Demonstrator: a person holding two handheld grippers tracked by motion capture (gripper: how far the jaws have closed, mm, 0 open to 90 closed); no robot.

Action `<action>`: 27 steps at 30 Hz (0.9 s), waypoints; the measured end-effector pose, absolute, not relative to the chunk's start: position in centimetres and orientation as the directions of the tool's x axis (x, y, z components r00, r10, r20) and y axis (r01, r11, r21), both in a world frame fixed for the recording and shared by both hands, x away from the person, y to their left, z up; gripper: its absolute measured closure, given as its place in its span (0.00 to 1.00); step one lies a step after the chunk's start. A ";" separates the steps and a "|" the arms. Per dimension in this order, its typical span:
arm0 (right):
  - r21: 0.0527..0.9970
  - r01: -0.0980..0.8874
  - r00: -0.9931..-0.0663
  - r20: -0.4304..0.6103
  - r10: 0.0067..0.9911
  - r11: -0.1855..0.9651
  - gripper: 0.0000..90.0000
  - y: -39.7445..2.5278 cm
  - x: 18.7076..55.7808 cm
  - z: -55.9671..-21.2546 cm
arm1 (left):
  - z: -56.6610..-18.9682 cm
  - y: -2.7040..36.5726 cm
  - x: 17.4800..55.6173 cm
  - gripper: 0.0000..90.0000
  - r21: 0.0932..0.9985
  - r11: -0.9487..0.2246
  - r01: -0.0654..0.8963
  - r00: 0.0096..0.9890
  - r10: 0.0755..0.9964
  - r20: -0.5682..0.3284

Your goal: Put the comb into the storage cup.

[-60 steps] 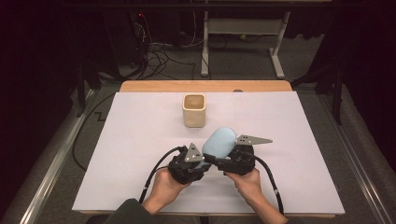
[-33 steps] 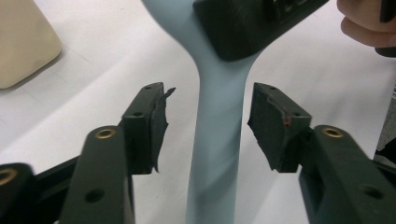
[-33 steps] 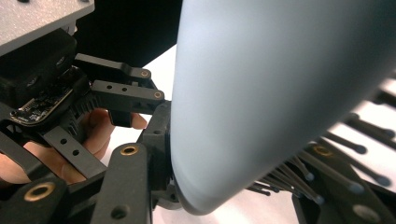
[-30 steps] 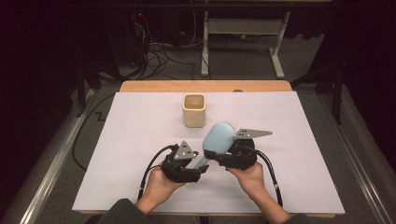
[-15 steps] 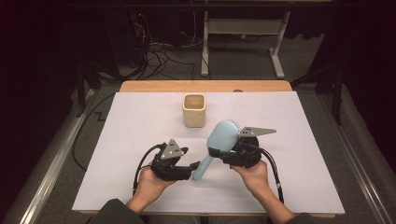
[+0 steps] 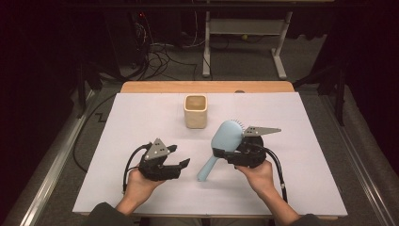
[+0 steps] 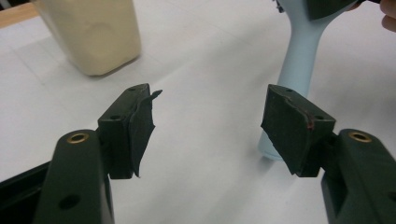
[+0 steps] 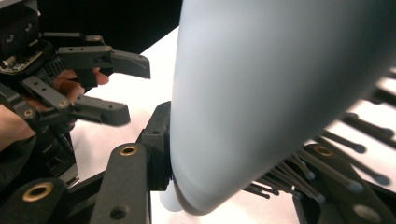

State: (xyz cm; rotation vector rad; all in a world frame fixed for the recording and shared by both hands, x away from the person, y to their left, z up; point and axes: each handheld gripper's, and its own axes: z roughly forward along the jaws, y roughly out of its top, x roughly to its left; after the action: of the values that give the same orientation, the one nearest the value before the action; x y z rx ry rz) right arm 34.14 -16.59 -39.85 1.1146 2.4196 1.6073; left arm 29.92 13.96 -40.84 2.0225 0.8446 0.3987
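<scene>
High view: the right tool (image 6: 220, 154) is clamped on a light blue hairbrush (image 6: 221, 143), gripping it at the base of the head where the handle begins. The brush is tilted, head up and away from the person, bristles facing the right side, handle end pointing down toward the white worktop (image 6: 141, 117); whether the handle tip touches the surface cannot be told. The left tool (image 6: 181, 163) sits just left of the handle, jaws apart and holding nothing, resting low over the worktop in the person's left hand (image 6: 141, 186). A cream square cup (image 6: 195, 111) stands upright farther back, well apart from both tools.

Left gripper view: both pads stand wide apart over bare worktop, with the brush handle (image 7: 294, 70) beyond the right-hand jaw and the cup (image 7: 93, 32) at upper left.

Right gripper view: the brush back (image 8: 280, 93) sits between the jaws, with bristles (image 8: 327, 163) against the right-hand one.
</scene>
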 end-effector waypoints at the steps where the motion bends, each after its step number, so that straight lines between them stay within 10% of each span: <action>1: 0.814 0.542 -0.742 0.346 0.573 0.210 0.60 -16.6 34.2 -39.8 | -40.8 14.3 29.8 0.38 0.829 -0.377 0.414 0.704 0.710 -0.029; 27: 0.810 0.543 -0.727 0.321 0.606 0.223 0.60 -17.8 34.6 -39.1 | -41.9 20.0 28.4 0.37 0.856 -0.316 0.409 0.617 0.787 -0.005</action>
State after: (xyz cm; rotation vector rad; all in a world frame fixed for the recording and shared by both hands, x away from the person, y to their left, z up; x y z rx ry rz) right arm 34.63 -17.77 -39.14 1.1329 2.4065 1.5505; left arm 28.37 20.04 -41.93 1.9410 0.9480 0.5287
